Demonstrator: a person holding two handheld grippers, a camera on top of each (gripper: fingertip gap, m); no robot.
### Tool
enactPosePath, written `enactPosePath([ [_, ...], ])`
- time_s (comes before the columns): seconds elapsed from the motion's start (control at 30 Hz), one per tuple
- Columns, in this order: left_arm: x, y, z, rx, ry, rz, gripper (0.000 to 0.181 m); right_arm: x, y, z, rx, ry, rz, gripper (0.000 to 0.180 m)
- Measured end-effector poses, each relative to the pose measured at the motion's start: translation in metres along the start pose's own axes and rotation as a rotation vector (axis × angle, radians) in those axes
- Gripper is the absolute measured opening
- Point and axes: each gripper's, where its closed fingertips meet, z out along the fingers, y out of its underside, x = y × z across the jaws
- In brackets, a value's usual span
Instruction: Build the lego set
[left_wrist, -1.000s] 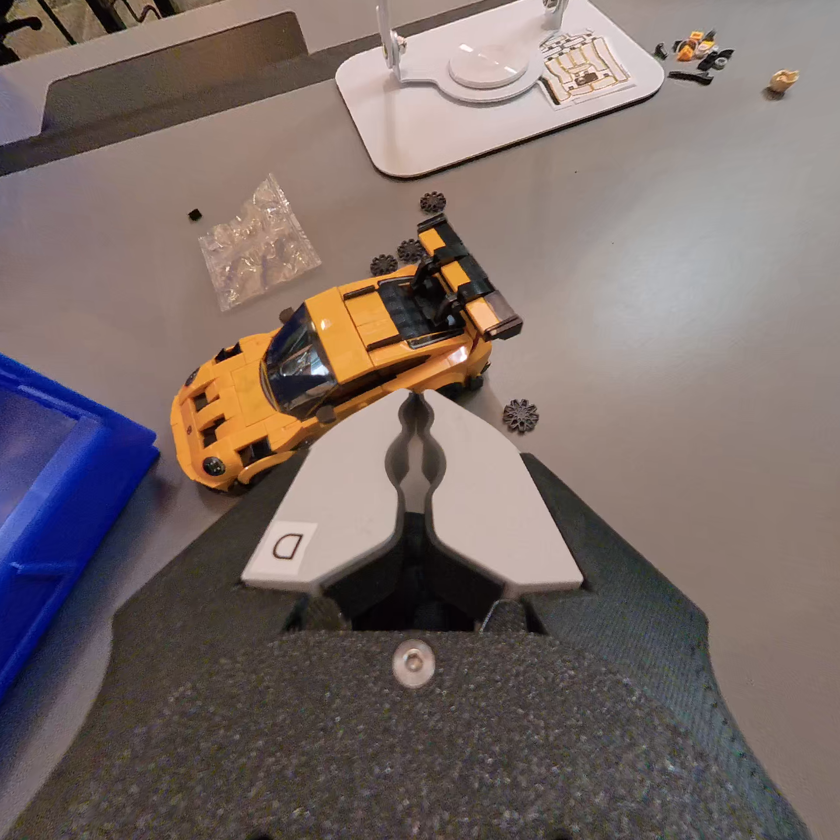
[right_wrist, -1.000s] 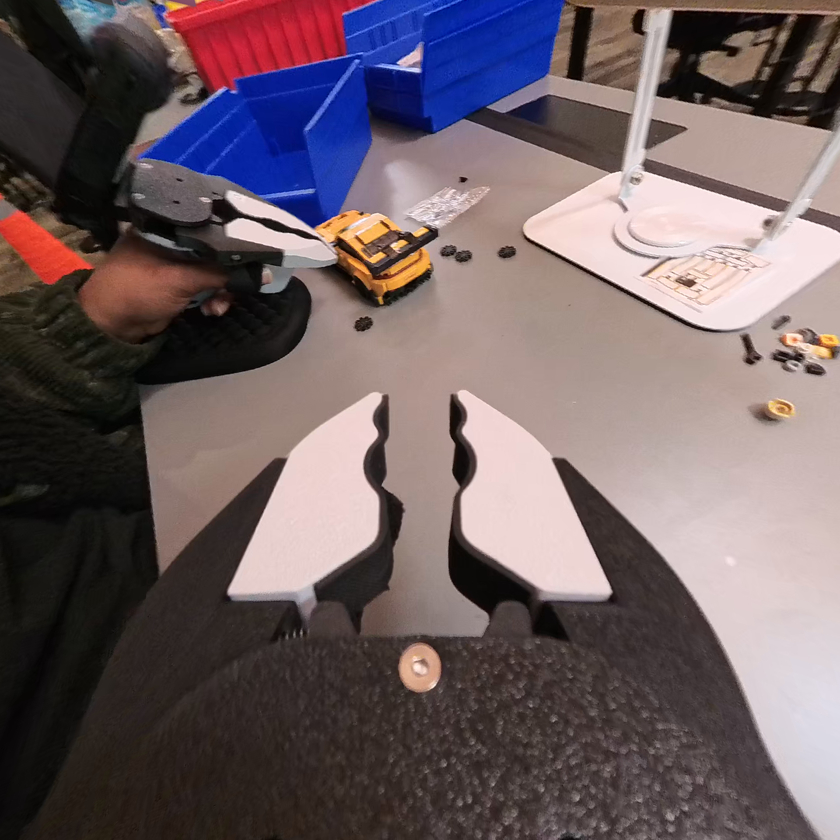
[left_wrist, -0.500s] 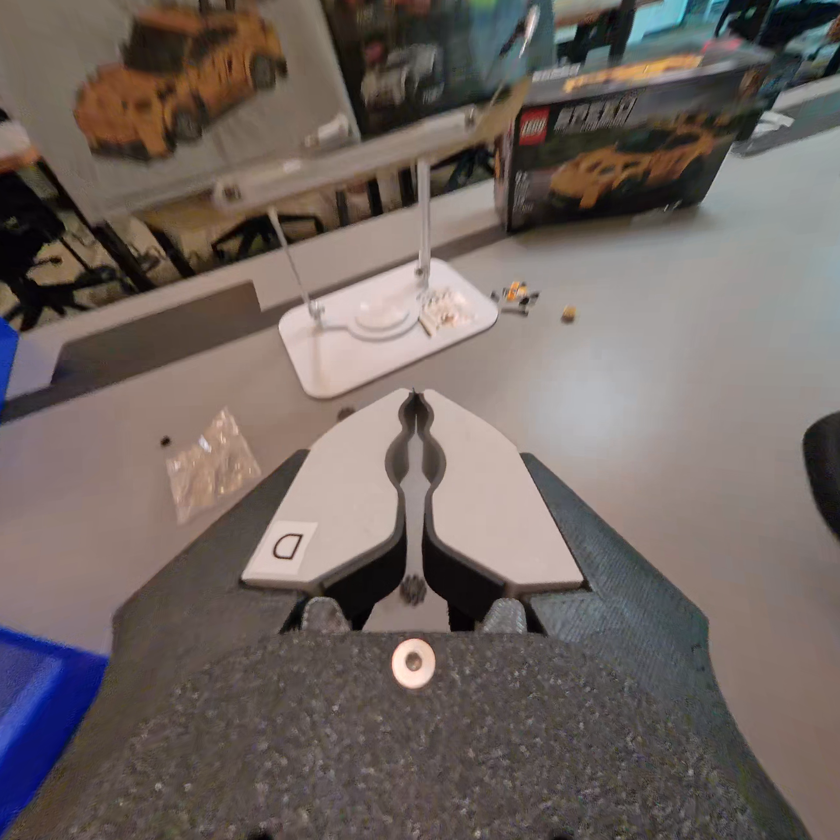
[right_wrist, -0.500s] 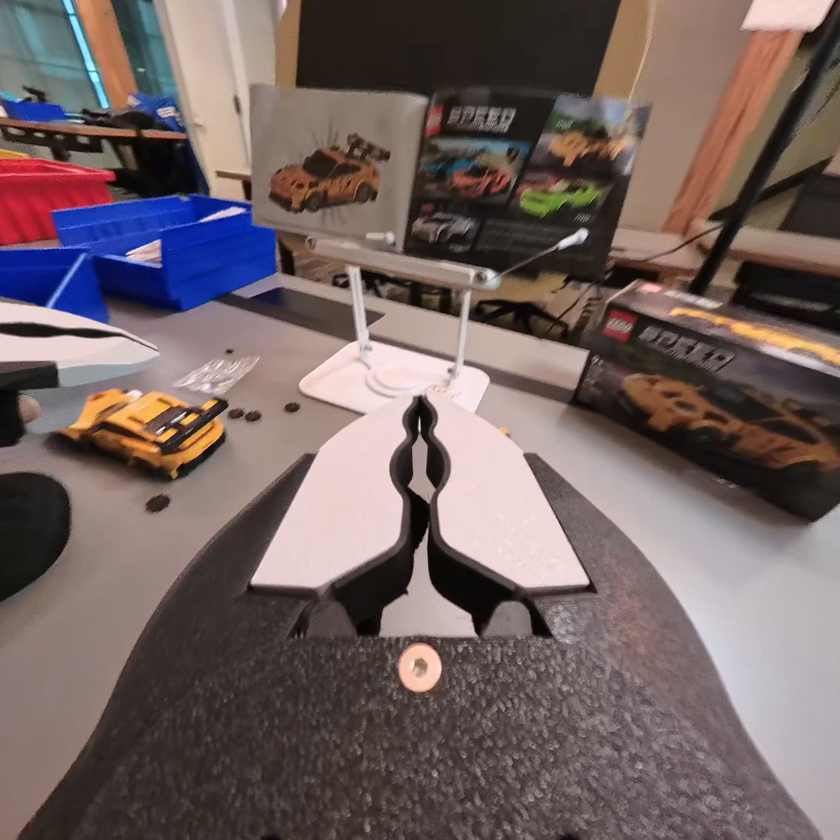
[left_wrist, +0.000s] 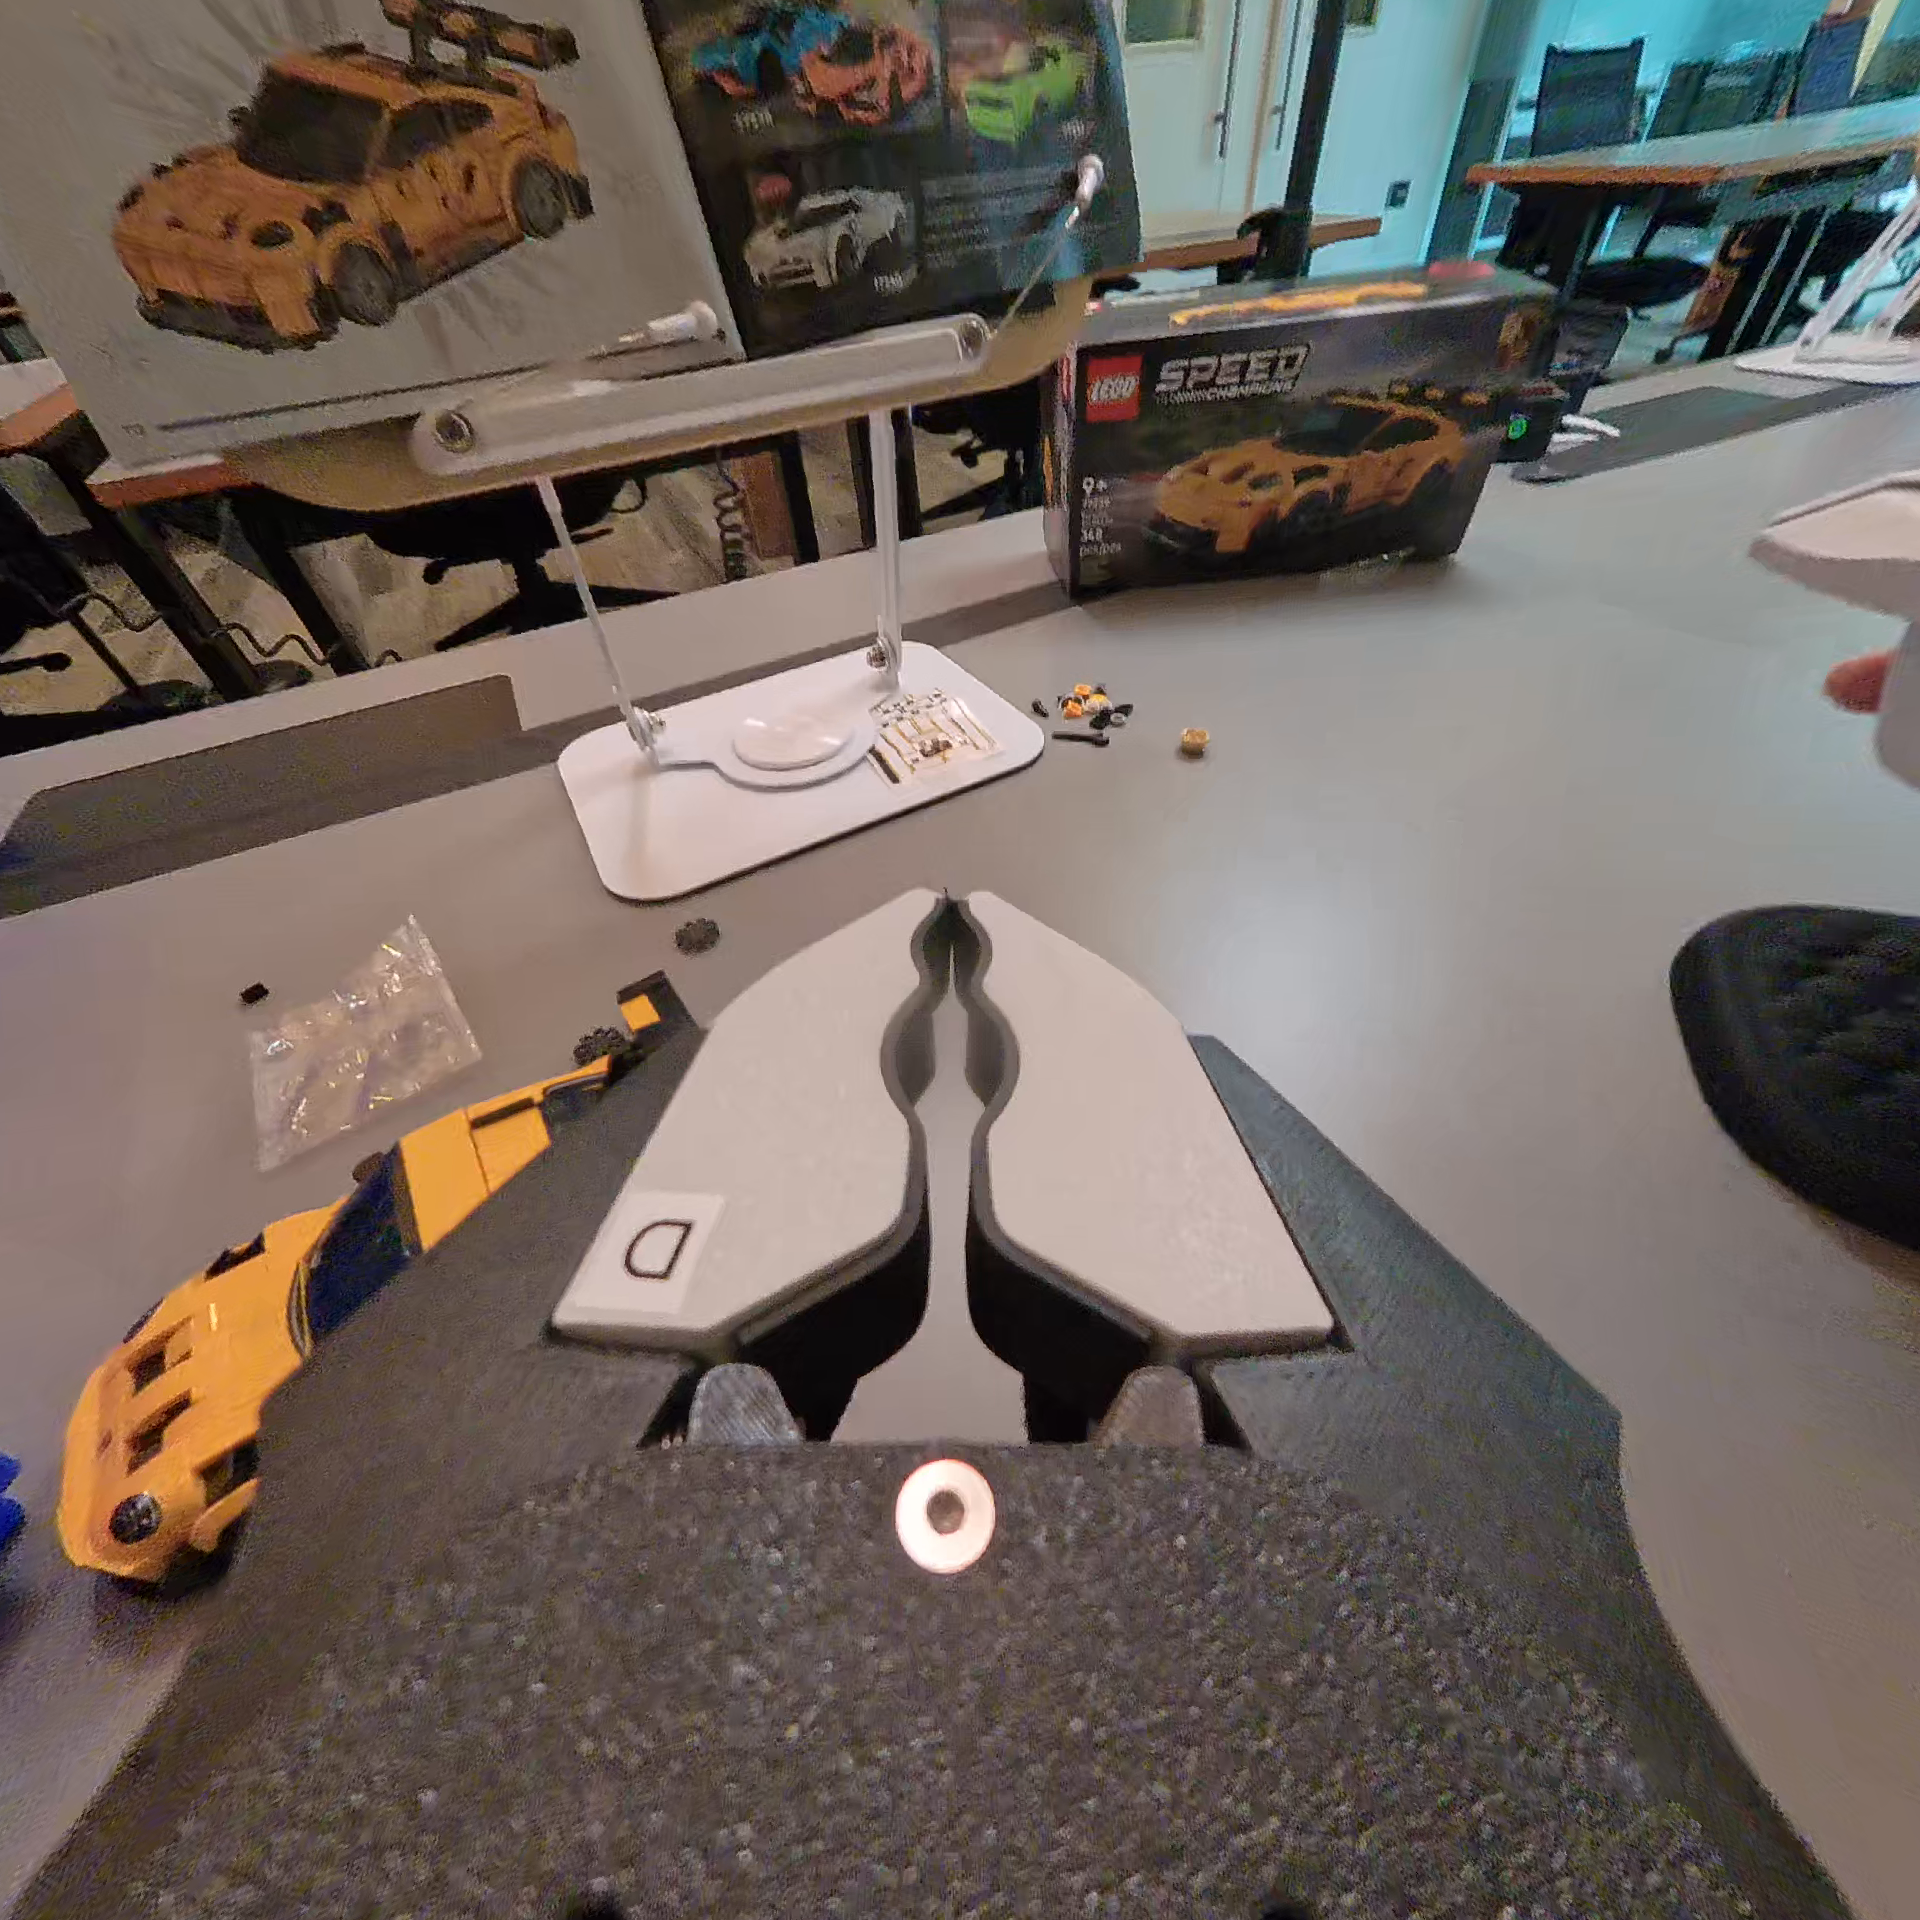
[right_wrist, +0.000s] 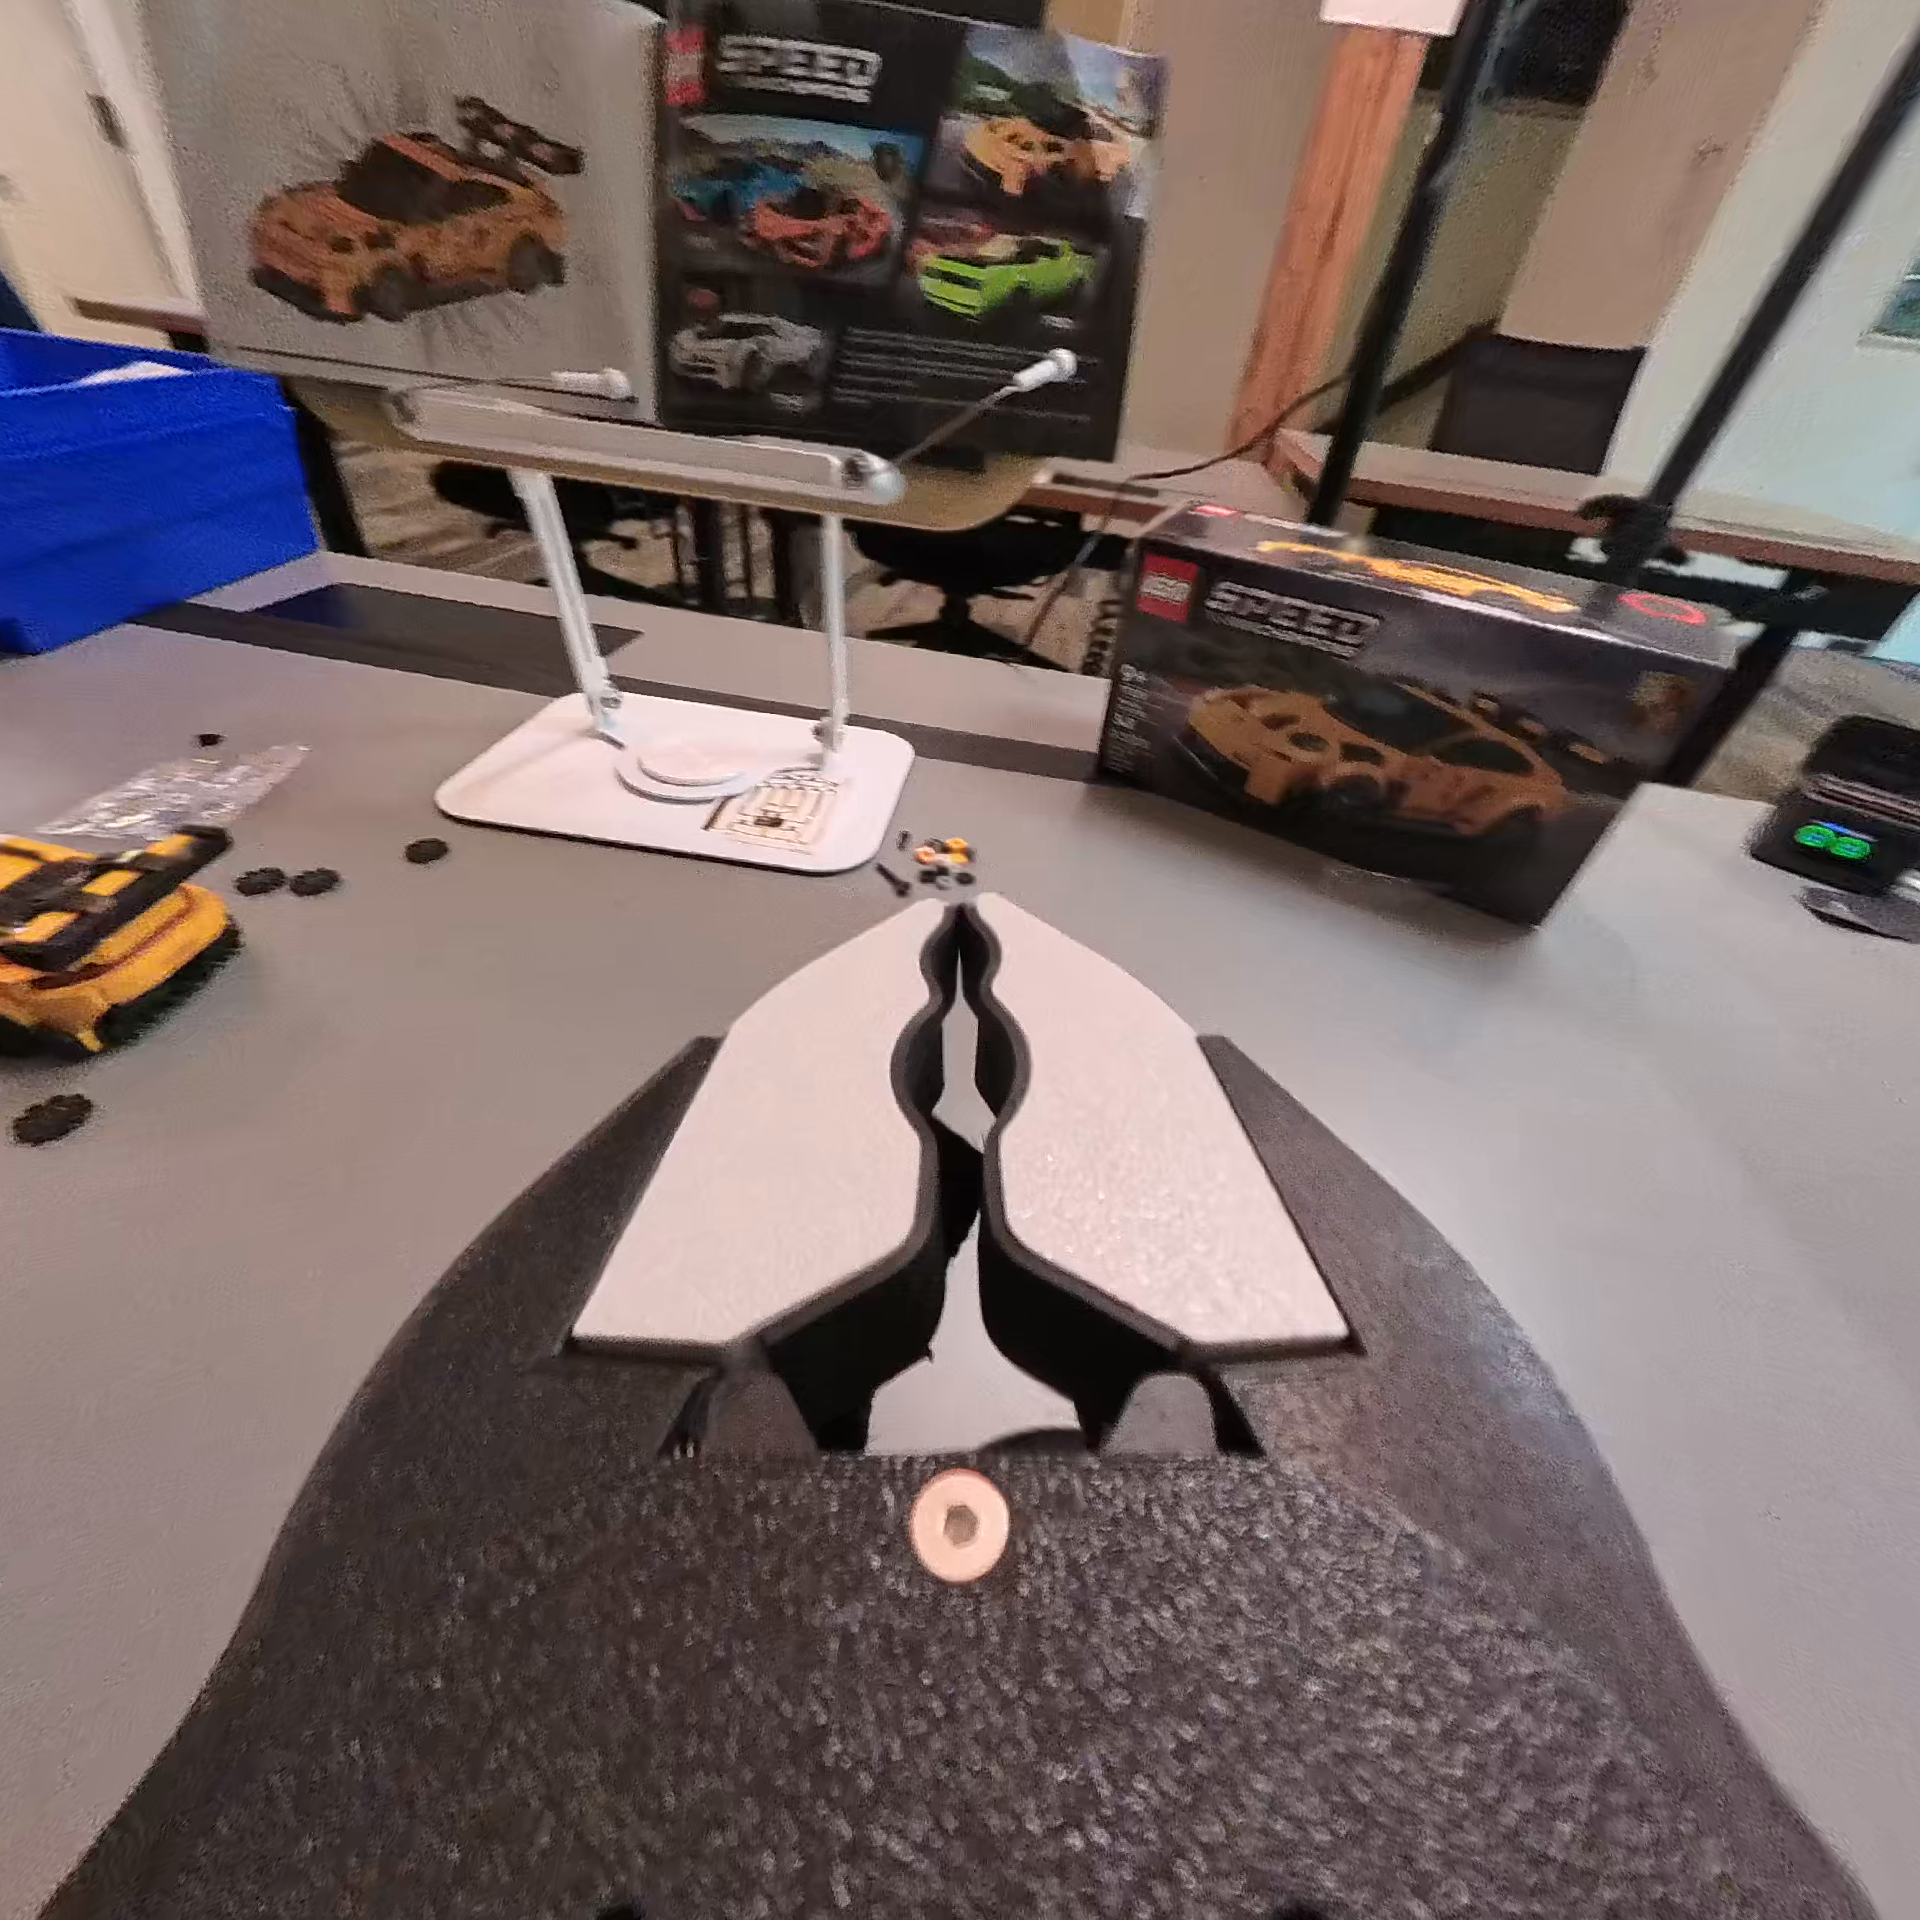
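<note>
A: Car (left_wrist: 312, 1278) sits lower left of the left wrist view, on the grey table (left_wrist: 1403, 883), partly hidden behind the left gripper (left_wrist: 948, 904). In the right wrist view it's at the left edge (right_wrist: 94, 935), rear wing toward the camera.

B: Gripper state?

A: Left: tips closed together, nothing between them. Right gripper (right_wrist: 961, 912): same, tips meeting, empty.

B: Loose parts?

A: Black discs (right_wrist: 286, 881) just right of the car in the right view, one more (right_wrist: 421, 852) further right, another (right_wrist: 50, 1117) lower left. Small heap of orange and black bits (right_wrist: 940, 857) just above the right gripper's tips, next to the stand's corner. One tan piece (left_wrist: 1195, 740) alone, right of that heap in the left view.

B: Rest of the table?

A: Clear bag (left_wrist: 358, 1039) upper left of the car. White stand (left_wrist: 800, 769) centre, booklet (left_wrist: 364, 197) propped on top, sticker sheet (left_wrist: 930, 736) on its base. Set box (left_wrist: 1278, 457) upper right. Blue bin (right_wrist: 135, 488) at left edge of the right view. Black pad (left_wrist: 1818, 1060) right edge of the left view.
</note>
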Motion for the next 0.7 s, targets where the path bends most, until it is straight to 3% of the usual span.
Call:
enactPosePath([
  [0.33, -0.017, 0.012, 0.017, -0.041, -0.002, -0.010, 0.000, 0.041, 0.025, 0.014, -0.055, 0.100, 0.050, 0.000],
  [0.7, -0.034, 0.032, 0.026, -0.088, -0.035, -0.055, 0.000, 0.043, 0.041, 0.027, -0.093, 0.099, 0.049, 0.000],
])
